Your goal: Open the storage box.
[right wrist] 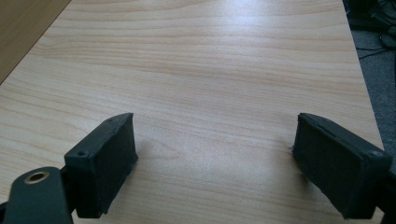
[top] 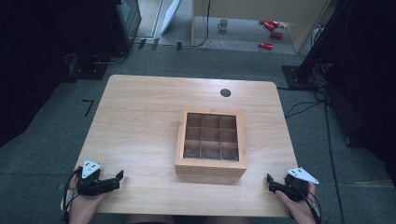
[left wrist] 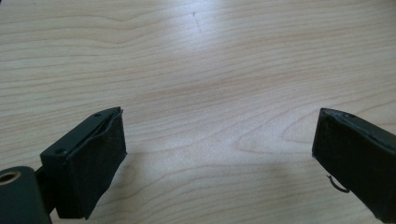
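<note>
I had the left gripper [top: 116, 178] and the right gripper [top: 271, 179] resting at the near edge of the table [top: 140, 121], each well apart from the wooden compartment box [top: 211, 142] that sat between them, toward the table's middle. Both sets of jaws stood wide apart, holding nothing. To start well, I judged I should approach the box level and slow — one gripper per side wall.

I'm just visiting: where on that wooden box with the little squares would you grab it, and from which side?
Probably by its two side walls, one gripper each. The wooden box sits flat mid-table, open on top, with upright outer walls. The left gripper and right gripper rest open at the near corners, so each could come in from its own side and clamp over a wall's rim.
</note>
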Action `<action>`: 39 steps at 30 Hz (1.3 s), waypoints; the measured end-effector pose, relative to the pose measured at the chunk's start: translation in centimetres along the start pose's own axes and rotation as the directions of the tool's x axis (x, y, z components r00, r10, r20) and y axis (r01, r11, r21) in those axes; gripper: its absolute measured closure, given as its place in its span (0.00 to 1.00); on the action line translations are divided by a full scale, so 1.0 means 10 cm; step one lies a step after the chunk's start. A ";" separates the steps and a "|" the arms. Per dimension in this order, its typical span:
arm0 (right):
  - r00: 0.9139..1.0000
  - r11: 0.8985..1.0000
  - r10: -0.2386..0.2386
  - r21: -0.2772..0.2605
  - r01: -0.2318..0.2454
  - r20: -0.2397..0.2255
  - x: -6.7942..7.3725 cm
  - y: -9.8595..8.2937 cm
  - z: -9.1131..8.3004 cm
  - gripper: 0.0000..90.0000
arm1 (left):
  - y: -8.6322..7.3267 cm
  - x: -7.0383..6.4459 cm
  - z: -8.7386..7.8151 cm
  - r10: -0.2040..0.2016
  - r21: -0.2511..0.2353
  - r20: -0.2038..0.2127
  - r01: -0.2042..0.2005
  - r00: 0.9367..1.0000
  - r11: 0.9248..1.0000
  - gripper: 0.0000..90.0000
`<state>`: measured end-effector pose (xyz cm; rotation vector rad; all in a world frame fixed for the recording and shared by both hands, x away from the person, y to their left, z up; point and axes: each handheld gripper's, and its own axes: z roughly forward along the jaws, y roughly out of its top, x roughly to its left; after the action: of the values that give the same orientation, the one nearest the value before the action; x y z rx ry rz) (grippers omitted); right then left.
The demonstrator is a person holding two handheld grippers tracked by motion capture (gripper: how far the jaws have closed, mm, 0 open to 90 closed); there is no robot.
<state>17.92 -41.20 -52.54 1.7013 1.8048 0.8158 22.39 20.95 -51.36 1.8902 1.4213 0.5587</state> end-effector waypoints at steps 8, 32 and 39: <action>1.000 1.000 -0.002 0.001 0.002 0.000 0.00 0.00 0.00 0.14 | 0.12 -0.21 0.02 0.007 0.028 0.024 -0.008 1.000 1.000 0.05; 0.999 1.000 0.002 0.008 -0.001 -0.035 0.09 0.03 -0.01 0.16 | 0.28 -0.93 0.08 0.098 -0.027 0.168 -0.095 0.981 0.995 0.08; 0.998 1.000 0.003 -0.018 -0.005 -0.069 0.21 0.09 -0.06 0.16 | 0.31 -1.15 0.09 0.142 -0.052 0.215 -0.134 0.966 0.990 0.16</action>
<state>17.89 -39.13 -51.42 1.6850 1.8349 0.9004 21.54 9.30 -48.87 1.9649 1.1379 0.4237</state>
